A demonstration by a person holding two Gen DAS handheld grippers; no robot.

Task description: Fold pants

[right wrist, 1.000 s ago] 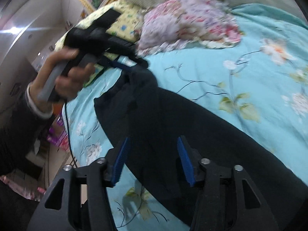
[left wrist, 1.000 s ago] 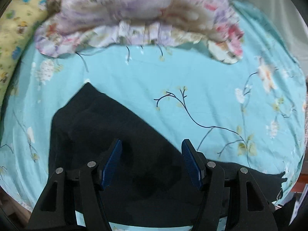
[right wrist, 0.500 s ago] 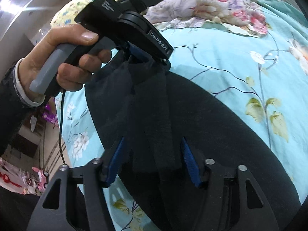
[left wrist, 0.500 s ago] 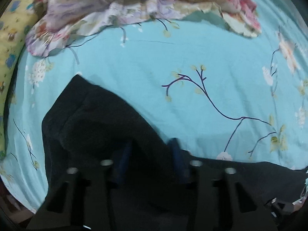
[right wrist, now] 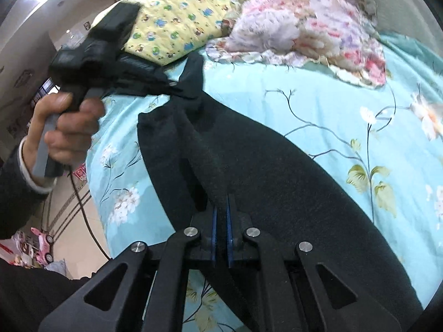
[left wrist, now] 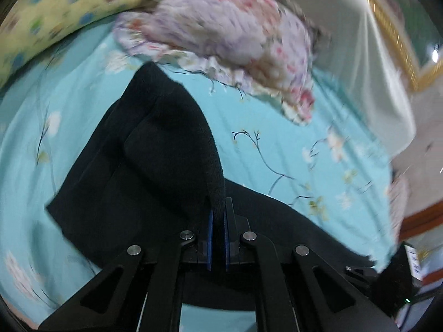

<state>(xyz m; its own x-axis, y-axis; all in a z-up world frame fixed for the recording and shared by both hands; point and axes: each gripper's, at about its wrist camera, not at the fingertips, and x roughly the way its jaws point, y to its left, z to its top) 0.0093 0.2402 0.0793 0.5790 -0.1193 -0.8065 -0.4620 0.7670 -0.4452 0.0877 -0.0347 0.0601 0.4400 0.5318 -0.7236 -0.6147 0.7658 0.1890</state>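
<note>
Black pants (right wrist: pixel 277 171): lying on the turquoise bed sheet (right wrist: pixel 360 105), long axis running from our right claw (right wrist: pixel 220 213) up and left toward our left claw (right wrist: pixel 177 90). Both claws clenched on 1 raised ridge of the fabric; left claw (left wrist: pixel 217 215) pinches a fold directly ahead of its fingers. Beyond the left claw: floral pillow (left wrist: pixel 235 30) and yellow pillow (right wrist: pixel 180 19), near. Open sheet lies right of the right claw, so we judge the fold should carry that way.
</note>
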